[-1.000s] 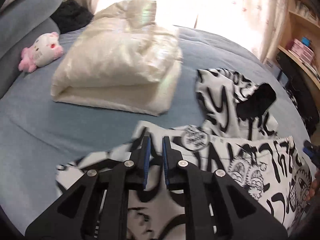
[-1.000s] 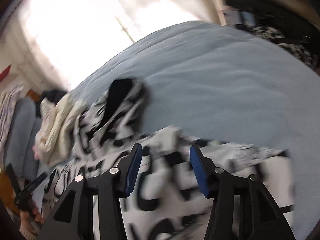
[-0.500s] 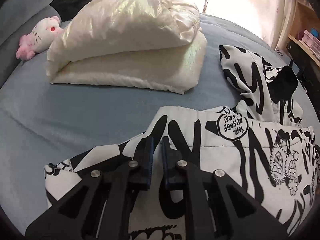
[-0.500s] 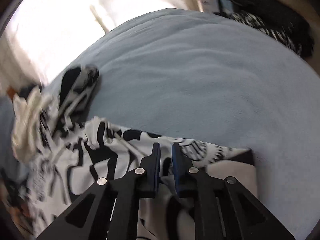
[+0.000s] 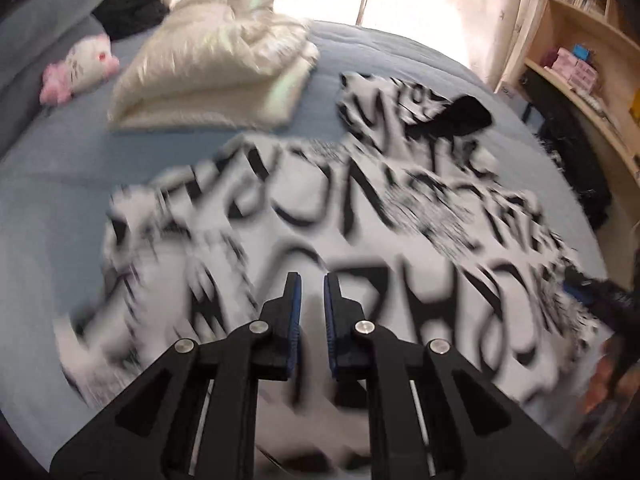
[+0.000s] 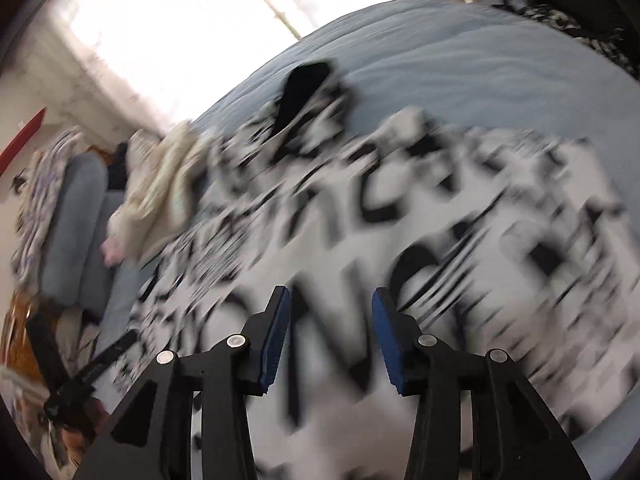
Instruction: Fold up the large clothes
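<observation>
Left wrist view: the left gripper (image 5: 311, 292) hangs above the printed hoodie (image 5: 360, 240), its blue pads a narrow gap apart with nothing between them, so it is slightly parted and holds no cloth. The hoodie lies spread on the blue bed (image 5: 60, 168), directly ahead of and beneath the tool. Its long axis runs from near left to far right, and the hood (image 5: 424, 108), with its black lining, lies at the far end. A folded cream jacket (image 5: 216, 76) sits well beyond on the left, with a pink plush toy (image 5: 80, 68) beside it. The frame is heavily motion-blurred, so I cannot locate edges or hems exactly.

Right wrist view: the right gripper (image 6: 331, 308) is spread wide and empty, poised over the hoodie's broad white body (image 6: 400, 248). The hood (image 6: 312, 92) lies ahead and slightly left of it, and open bedspread (image 6: 480, 60) lies beyond.

Judgement: both tools stand over the garment's middle, neither clearly nearer a hem. Any next fold turns on each reaching an edge, the left gripper toward the near-left side and the right gripper toward the right side.
</observation>
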The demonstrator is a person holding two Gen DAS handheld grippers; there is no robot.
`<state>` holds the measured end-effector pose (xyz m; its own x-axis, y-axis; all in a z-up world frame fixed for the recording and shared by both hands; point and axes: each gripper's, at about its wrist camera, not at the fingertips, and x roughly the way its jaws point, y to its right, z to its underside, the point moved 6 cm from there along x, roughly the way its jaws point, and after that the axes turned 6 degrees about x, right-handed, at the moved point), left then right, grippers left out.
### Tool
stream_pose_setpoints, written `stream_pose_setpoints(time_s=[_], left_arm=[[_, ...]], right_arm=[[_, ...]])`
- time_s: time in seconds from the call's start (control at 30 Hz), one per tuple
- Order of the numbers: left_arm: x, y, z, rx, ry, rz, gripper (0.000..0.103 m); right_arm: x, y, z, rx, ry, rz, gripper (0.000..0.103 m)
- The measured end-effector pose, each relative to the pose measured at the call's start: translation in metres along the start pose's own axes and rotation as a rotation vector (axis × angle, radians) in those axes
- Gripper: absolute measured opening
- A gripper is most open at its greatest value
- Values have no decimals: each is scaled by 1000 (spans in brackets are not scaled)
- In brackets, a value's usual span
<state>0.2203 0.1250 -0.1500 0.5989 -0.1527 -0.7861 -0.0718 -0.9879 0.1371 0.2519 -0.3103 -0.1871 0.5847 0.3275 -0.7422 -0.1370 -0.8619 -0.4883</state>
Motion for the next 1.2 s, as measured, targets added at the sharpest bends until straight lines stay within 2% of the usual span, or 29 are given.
stream_pose_setpoints(time_s=[0.13, 0.27, 0.33, 0.43, 0.5, 0.57, 0.6, 0.63, 0.7, 0.83, 0.93, 1.2], left_arm=[[-5, 31, 41, 15, 2, -17, 9], [9, 41, 67, 83, -40, -92, 9], [7, 33, 71, 76, -35, -129, 9], [2, 14, 75, 52, -48, -190, 9], [1, 3, 77, 38, -59, -194, 9], [-4, -10, 79, 34, -61, -257, 9], [-8, -18, 82, 19, -64, -285, 9], [-10, -25, 83, 4, -67, -293, 9], [-14, -37, 86, -43, -76, -261, 9], [-26, -51, 89, -86, -72, -249, 9], [-37, -54, 93, -88, -66, -279, 9], [-69, -59, 94, -123, -25, -285, 9]], right_arm=[[10, -48, 54, -80, -28, -29, 43], [12, -55, 91, -153, -41, 47, 43], [6, -40, 94, -131, -32, 90, 43], [-5, 2, 81, -98, 5, 189, 43], [-25, 29, 79, -80, 55, 293, 43], [-45, 59, 76, -58, 94, 409, 43], [-54, 72, 76, -35, 108, 424, 43], [-60, 81, 75, -9, 115, 411, 43], [-76, 93, 76, 25, 125, 382, 43], [-87, 91, 86, 7, 132, 440, 43], [-96, 87, 97, 22, 121, 465, 43], [-121, 73, 109, 95, 89, 370, 43]])
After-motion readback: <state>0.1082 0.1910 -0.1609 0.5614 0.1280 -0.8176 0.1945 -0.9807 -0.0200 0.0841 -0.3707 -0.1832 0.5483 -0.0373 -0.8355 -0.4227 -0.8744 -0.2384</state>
